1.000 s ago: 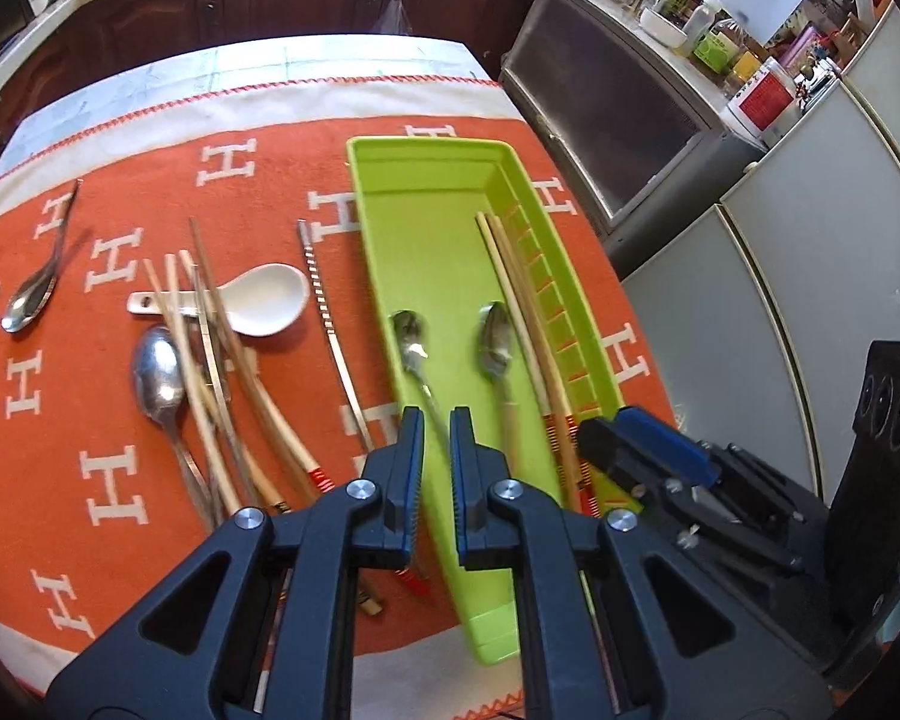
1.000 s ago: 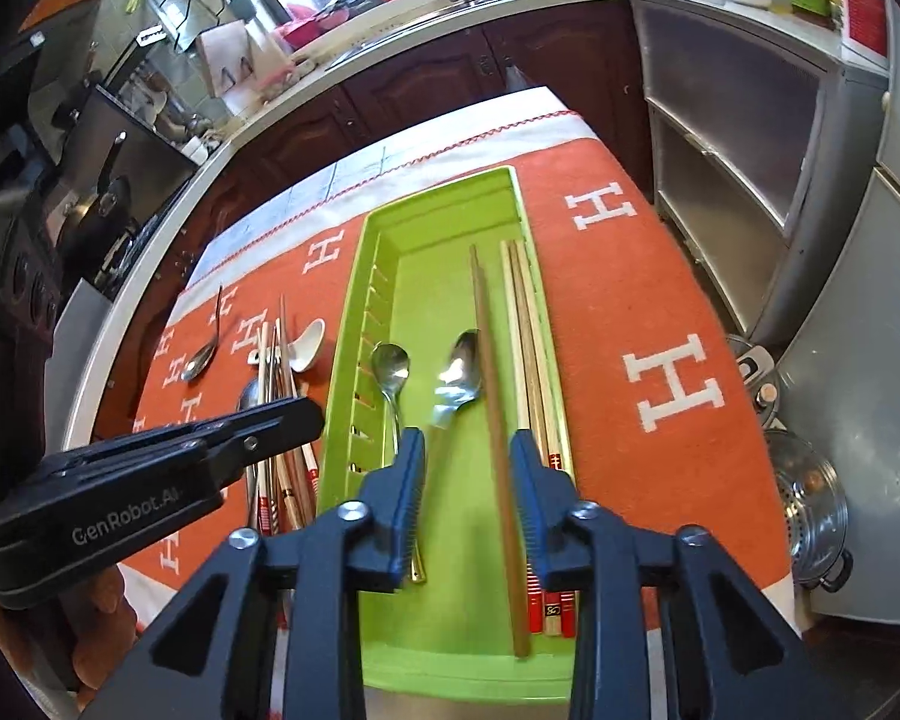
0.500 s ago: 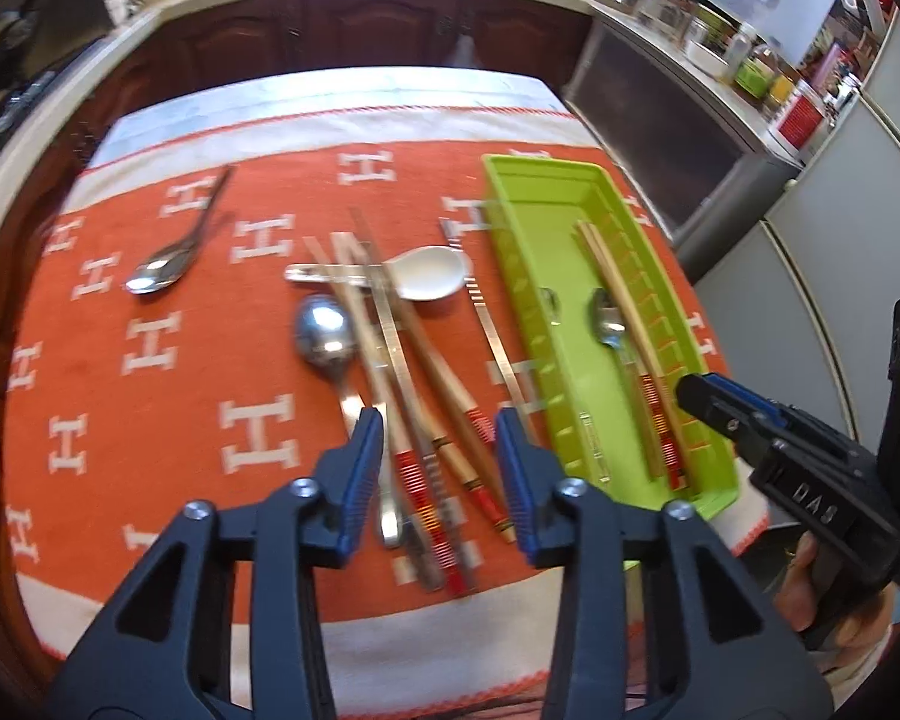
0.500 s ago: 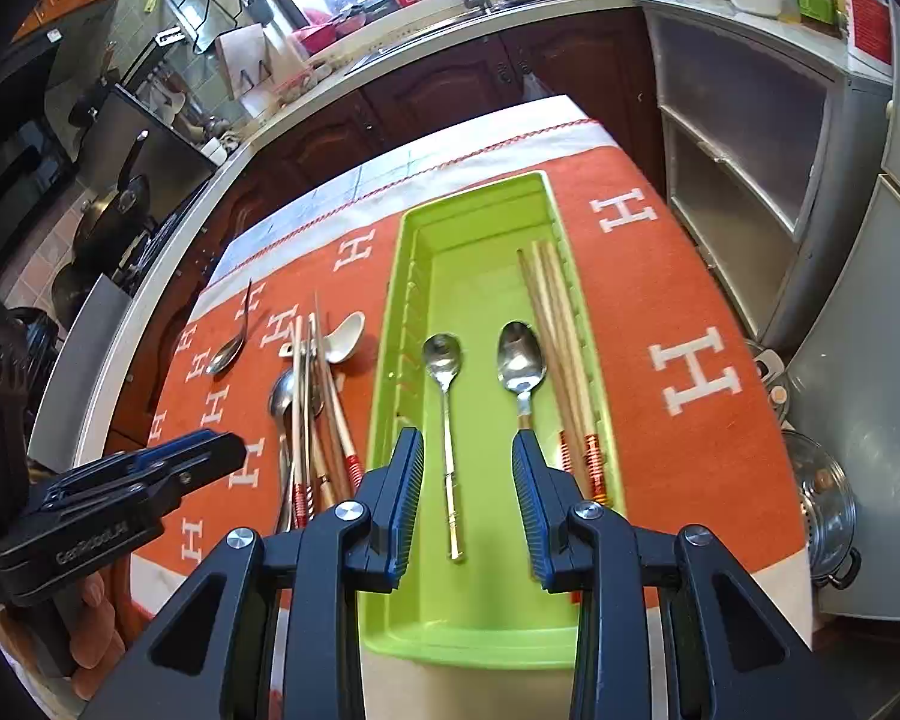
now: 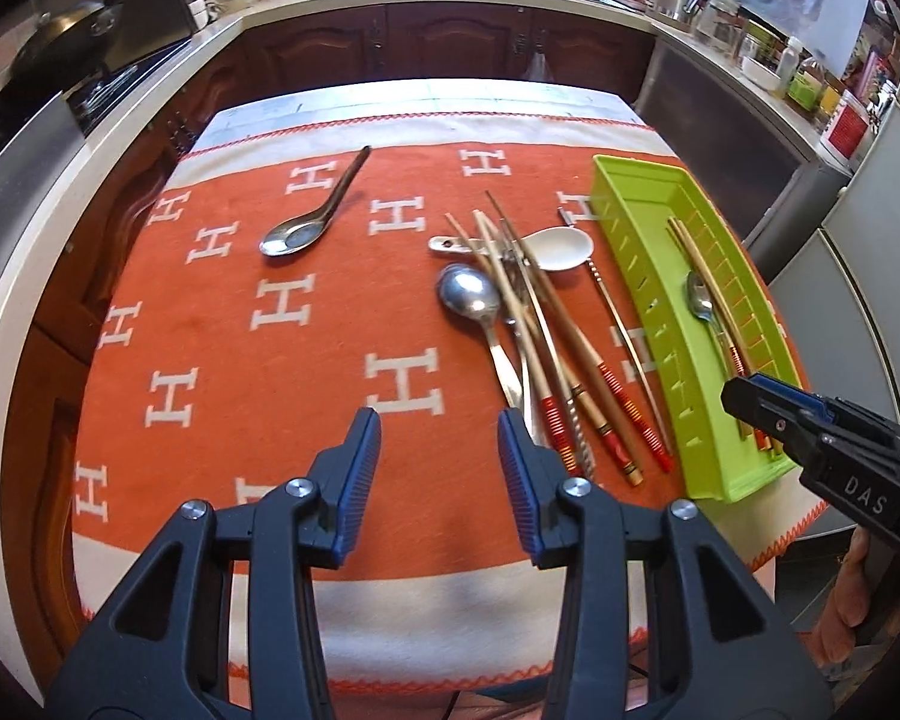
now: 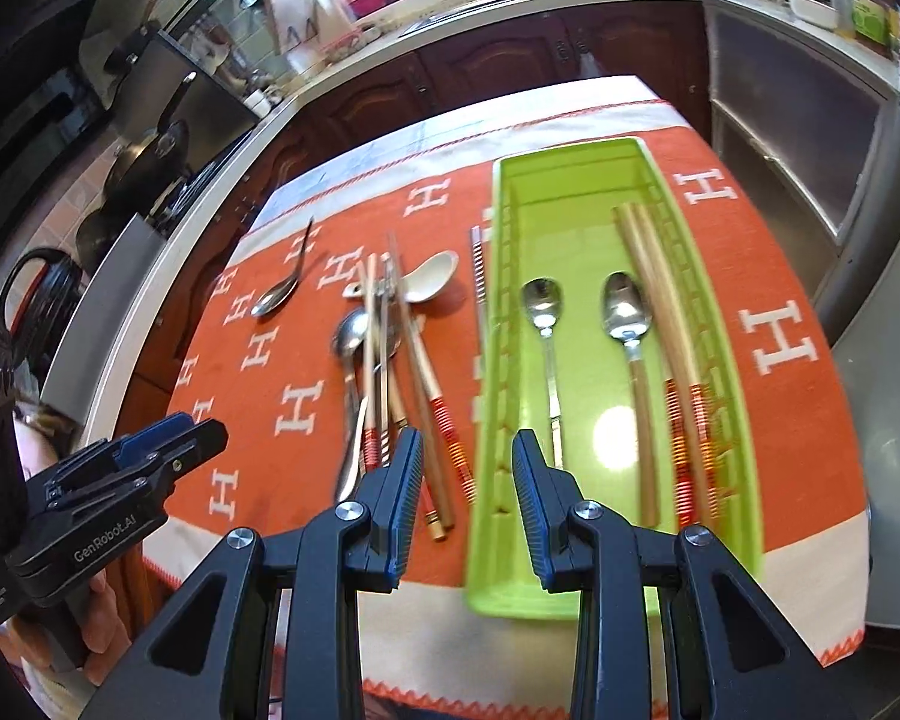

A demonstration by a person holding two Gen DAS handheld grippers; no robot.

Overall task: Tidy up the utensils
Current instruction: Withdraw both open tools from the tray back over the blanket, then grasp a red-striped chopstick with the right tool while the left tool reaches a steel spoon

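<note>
Utensil pile lies right of the left gripper

Left gripper [image 5: 439,450] hangs spread and empty; right gripper [image 6: 467,483], also parted and empty, hovers at the long green plastic tray [image 6: 576,597]. Loose wooden chopsticks and steel spoons [image 5: 534,324] lie just right of the left jaws, handles pointing toward them, nearer that hand.

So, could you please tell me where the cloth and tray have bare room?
Cloth is bare between the lone metal spoon and the utensil pile. The green tray is free at its far end; its near half is crowded.
</note>
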